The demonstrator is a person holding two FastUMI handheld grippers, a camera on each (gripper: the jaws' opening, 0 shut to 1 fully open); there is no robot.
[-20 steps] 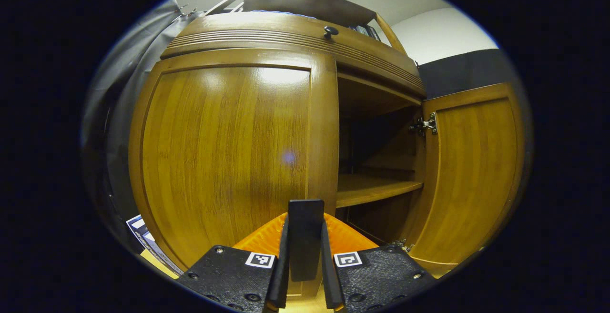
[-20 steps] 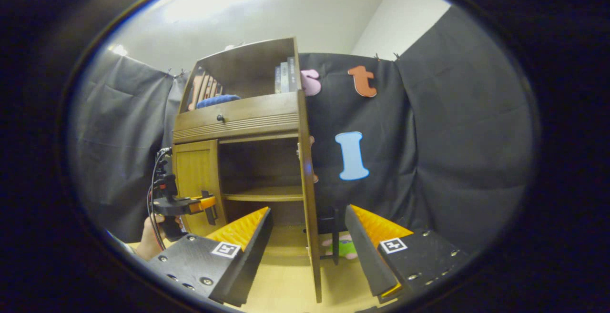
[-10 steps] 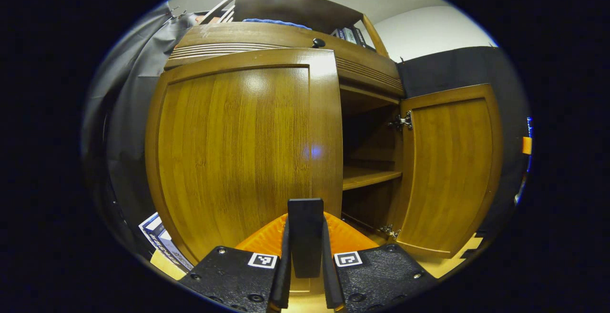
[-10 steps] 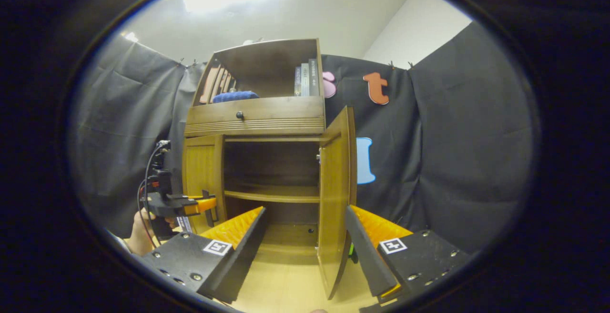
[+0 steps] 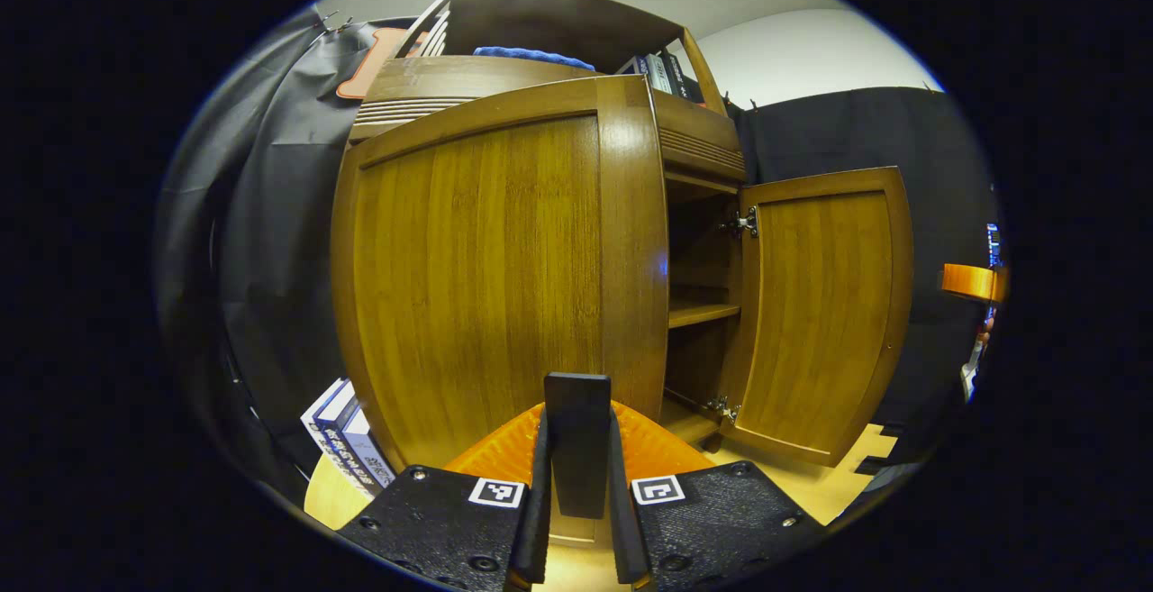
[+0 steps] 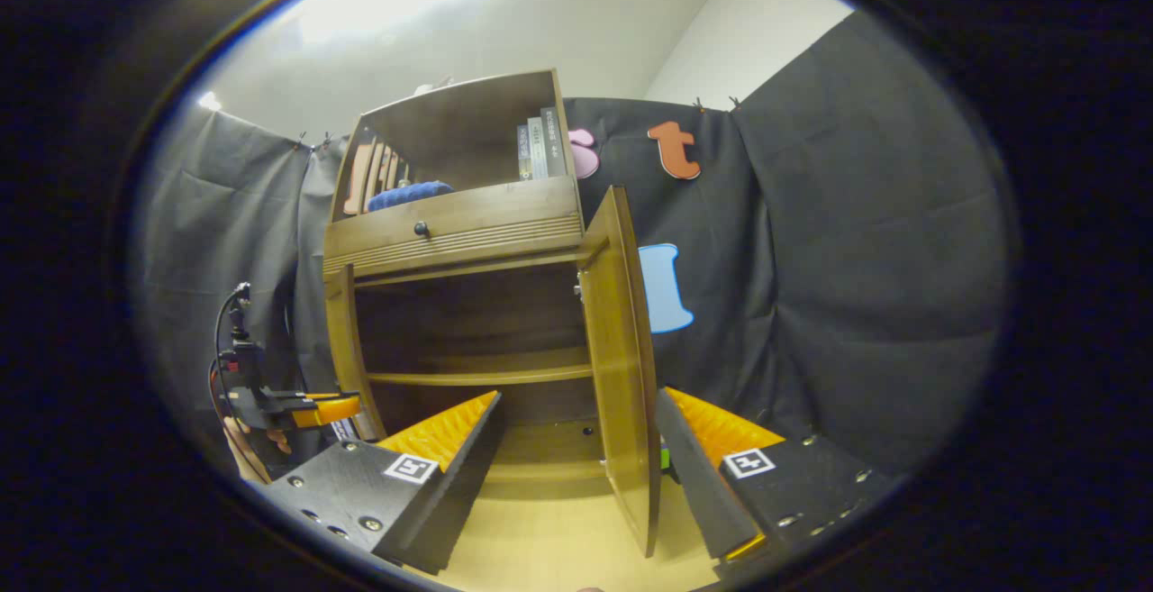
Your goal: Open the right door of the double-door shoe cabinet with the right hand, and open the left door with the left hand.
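My left gripper is clamped on the dark handle of the cabinet's left door, which stands swung out. My right gripper is spread wide, gripping nothing, before the right door, also open.

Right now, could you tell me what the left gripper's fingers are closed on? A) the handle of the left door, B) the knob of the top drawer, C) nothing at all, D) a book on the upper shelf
A: in the left gripper view the left gripper is shut on the flat dark handle at the edge of the left door.
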